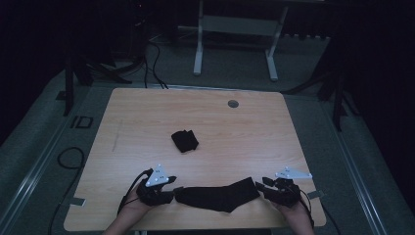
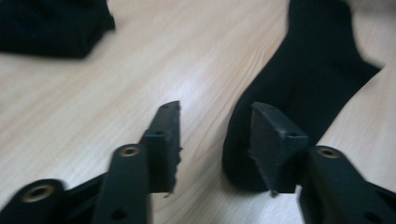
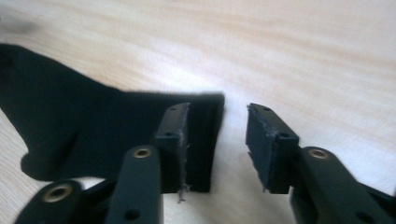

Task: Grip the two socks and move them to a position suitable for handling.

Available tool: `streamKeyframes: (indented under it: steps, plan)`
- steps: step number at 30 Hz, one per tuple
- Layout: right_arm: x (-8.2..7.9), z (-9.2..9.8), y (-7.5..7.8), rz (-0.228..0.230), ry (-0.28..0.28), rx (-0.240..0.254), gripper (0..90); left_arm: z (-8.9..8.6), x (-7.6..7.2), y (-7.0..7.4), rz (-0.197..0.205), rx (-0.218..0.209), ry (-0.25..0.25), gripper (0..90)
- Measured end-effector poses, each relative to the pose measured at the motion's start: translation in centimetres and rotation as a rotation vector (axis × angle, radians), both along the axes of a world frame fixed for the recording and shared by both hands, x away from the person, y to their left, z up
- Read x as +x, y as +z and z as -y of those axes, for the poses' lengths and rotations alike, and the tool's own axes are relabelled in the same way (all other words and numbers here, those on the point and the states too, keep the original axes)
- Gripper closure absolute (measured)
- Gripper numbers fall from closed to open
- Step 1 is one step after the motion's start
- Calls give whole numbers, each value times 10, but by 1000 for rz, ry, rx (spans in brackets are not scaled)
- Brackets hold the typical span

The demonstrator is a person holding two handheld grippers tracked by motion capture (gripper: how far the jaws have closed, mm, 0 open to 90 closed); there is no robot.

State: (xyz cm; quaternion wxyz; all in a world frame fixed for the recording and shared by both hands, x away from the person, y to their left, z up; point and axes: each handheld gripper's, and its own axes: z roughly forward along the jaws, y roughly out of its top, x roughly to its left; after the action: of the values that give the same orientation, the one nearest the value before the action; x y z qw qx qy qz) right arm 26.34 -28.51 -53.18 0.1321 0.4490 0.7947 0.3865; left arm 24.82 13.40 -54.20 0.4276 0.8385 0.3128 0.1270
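Left gripper: jaws apart, nothing pinched; toe end of sock lying flat under and just past the far jaw, bare wood in the gap. Right gripper: jaws apart too, nothing clamped; cuff edge of the sock reaching up behind the near jaw and partly into the gap, flat on the wood, not pressed by either pad.

From high view: left gripper at sock's left end, right gripper at its right end, both low at the table's near edge, a hand behind each. Sock stretched out lengthwise between them, heel bump toward the far side.

Second item: folded bundle of black fabric near table centre, well apart from the sock; same bundle blurred at top left of left gripper view.

Surface: light wood-grain table, rounded corners, grey grommet near the far edge, tape tabs at the near corners. Room dim; grey carpet, white desk frame beyond, cables on floor at left, dark stands on both sides.

Count: 2 grippers, 1 flat sock, 1 folded bundle, 1 table, 1 grommet.
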Motion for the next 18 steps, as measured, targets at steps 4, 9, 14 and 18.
streamKeyframes:
  steps: [4, 9, 14, 18]
  plan:
    - [4, -8, 9, 30, 43, -10, 862, 20, -5, 5, 11, 3, -61, 768]
    - [10, -25, -1, 13, 105, -66, 892, 40, 5, -10, -34, 56, -83, 847]
    - [15, -29, -14, -14, 106, -100, 889, 44, 12, -25, -84, 93, -79, 856]
    - [16, -25, -23, -38, 98, -88, 848, 36, 15, -26, -100, 79, -38, 859]
